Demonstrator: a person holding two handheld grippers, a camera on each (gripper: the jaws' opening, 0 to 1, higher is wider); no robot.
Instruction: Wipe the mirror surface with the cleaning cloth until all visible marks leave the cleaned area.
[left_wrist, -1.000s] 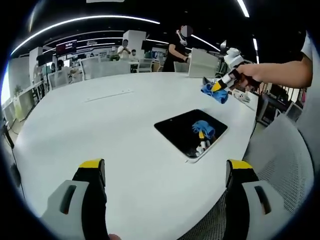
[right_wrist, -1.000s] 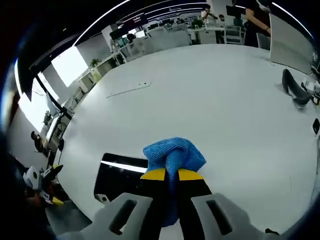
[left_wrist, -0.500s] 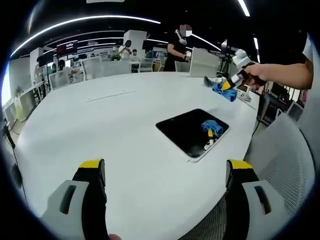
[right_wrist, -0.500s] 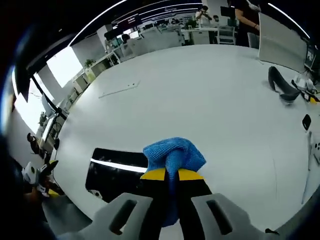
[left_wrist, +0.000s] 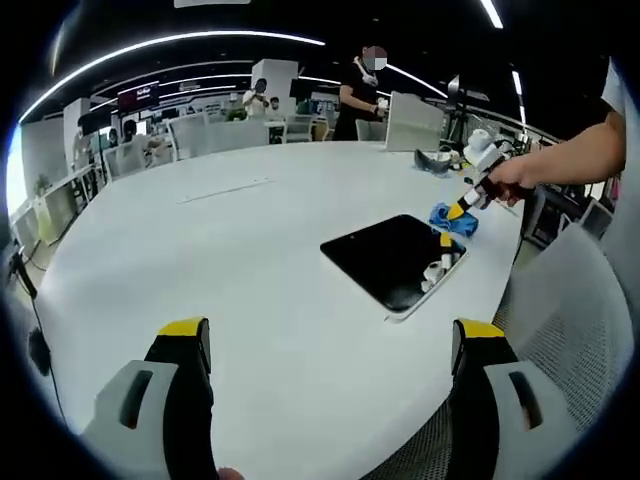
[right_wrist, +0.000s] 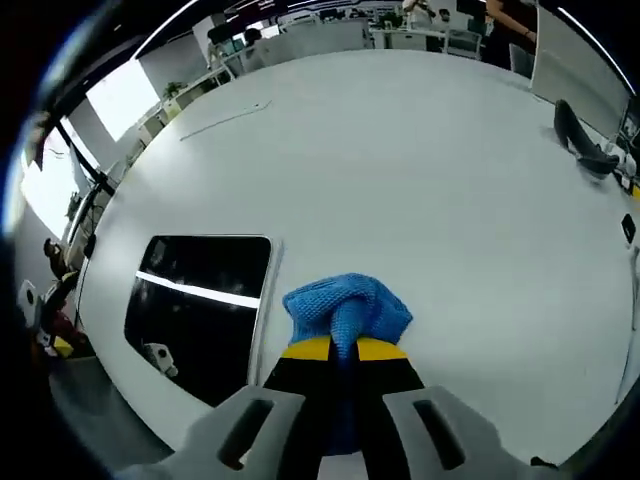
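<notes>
A soft blue cleaning cloth (right_wrist: 347, 308), light and easily bunched, sits pinched in the closed right gripper (right_wrist: 344, 352) beside the fragile mirror (right_wrist: 199, 300) on the white tabletop (right_wrist: 420, 170); the left gripper (left_wrist: 330, 345) hangs open.

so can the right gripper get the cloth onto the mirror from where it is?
Probably yes. The right gripper is shut on the blue cloth just beside the mirror, near its edge in the left gripper view too. The white table between them is bare, so nothing looks to block a short move across.
</notes>
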